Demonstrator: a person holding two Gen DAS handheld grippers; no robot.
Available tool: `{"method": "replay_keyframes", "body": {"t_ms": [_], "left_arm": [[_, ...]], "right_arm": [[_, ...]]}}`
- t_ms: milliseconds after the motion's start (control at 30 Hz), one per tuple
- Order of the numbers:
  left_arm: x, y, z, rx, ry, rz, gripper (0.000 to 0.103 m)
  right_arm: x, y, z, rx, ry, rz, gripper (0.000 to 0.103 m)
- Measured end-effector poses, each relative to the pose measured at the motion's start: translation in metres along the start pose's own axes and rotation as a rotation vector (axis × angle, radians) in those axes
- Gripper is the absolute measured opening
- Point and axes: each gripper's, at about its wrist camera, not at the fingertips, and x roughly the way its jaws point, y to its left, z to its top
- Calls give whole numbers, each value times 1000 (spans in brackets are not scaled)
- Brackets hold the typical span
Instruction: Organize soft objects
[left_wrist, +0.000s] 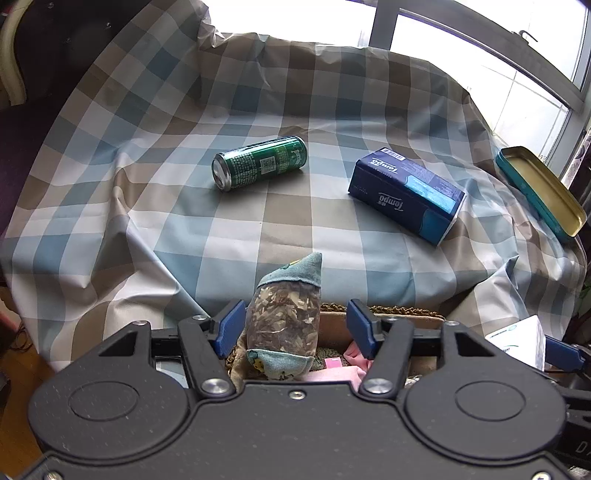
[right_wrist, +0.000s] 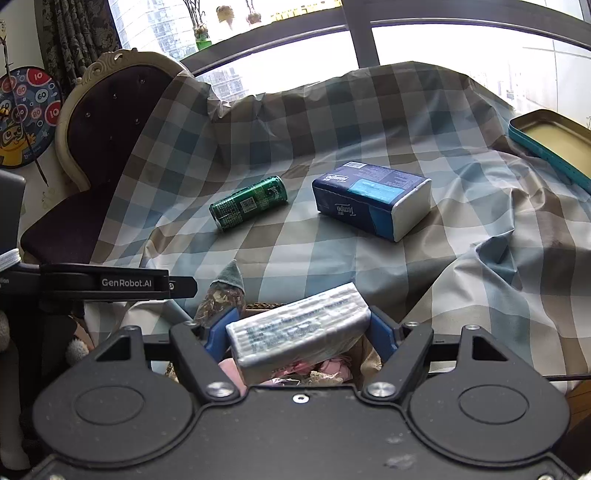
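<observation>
Both tongs hang over a cardboard box (left_wrist: 334, 326) at the near edge of the checked-cloth worktop (left_wrist: 229, 236), a sensible spot for dropping soft things in. Left tongs (left_wrist: 295, 325): jaws apart; a herb-filled sachet (left_wrist: 282, 321) with teal cloth ends stands between them against the left pad, the right pad clear of it, so it looks released or only propped, not clamped. Its lower end sits among pink cloth (left_wrist: 354, 373) in the box. Right tongs (right_wrist: 301, 332): closed on a silvery soft tissue pack (right_wrist: 299, 328), held slantwise across the jaws, pads pressing both ends; it hangs over the box's pink contents, so my guess is it goes in next. Out on the worktop, toward 12 o'clock: a green drinks can (left_wrist: 260, 162) on its side, and at about 1 o'clock a blue Tempo tissue pack (left_wrist: 406, 194), lying flat, well apart from the can. That pack is soft and probably left to collect; the can is rigid and likely stays. At 2 o'clock, a teal tin lid (left_wrist: 541, 188) rests tilted on the cloth's far edge.
</observation>
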Motion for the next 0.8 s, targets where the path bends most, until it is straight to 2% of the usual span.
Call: {"method": "replay_keyframes", "body": {"t_ms": [133, 400, 800], "left_arm": [[-3, -1, -5, -8, 4, 27, 61], [-8, 0, -17, -11, 0, 85, 62], [-9, -4, -26, 0, 12, 93, 67]], "right_arm": [[2, 3, -1, -11, 13, 3, 74], [5, 7, -5, -32, 44, -3, 75], [2, 5, -4, -26, 36, -1, 79]]}}
